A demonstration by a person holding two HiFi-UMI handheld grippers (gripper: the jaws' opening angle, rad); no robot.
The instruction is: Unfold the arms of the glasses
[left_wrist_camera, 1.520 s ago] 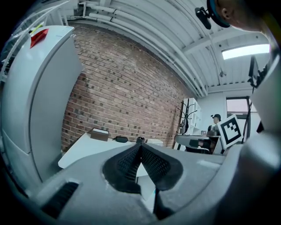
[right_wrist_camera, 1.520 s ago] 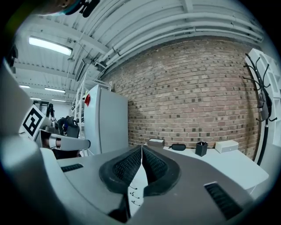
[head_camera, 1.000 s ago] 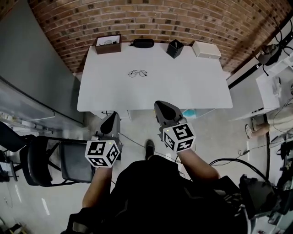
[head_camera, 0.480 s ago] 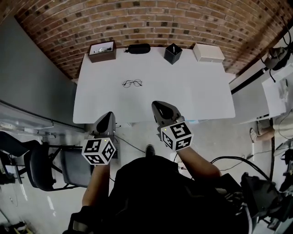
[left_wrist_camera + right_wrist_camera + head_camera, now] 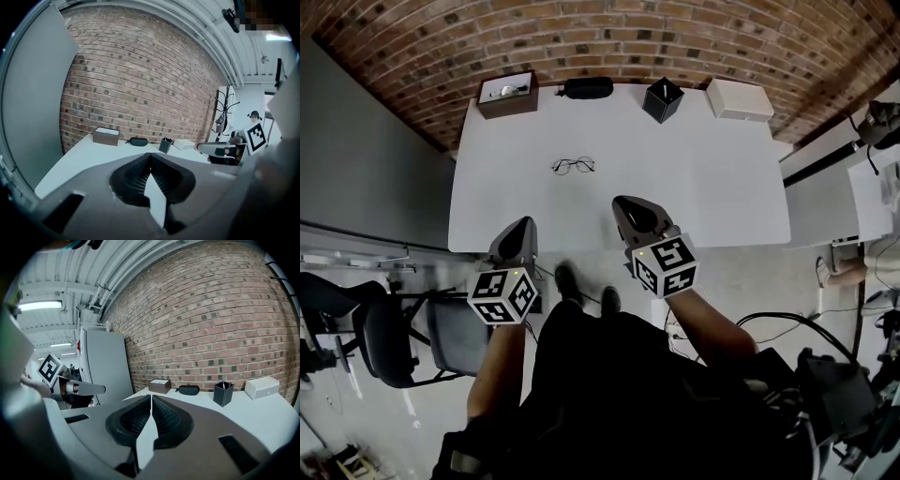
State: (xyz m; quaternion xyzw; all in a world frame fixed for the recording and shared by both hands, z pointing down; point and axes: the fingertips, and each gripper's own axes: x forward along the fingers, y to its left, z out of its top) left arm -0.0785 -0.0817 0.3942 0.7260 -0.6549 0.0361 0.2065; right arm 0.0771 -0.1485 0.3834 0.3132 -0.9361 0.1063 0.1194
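Both grippers have advanced to the near edge of the table (image 5: 703, 178), the left gripper (image 5: 523, 225) and right gripper (image 5: 623, 202) each with jaws pressed together and empty. The wire-framed glasses (image 5: 573, 166) lie left of centre, well ahead of both, their arms too small to read.

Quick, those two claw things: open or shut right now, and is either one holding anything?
The left gripper is closed and holds nothing.
The right gripper is closed and holds nothing.
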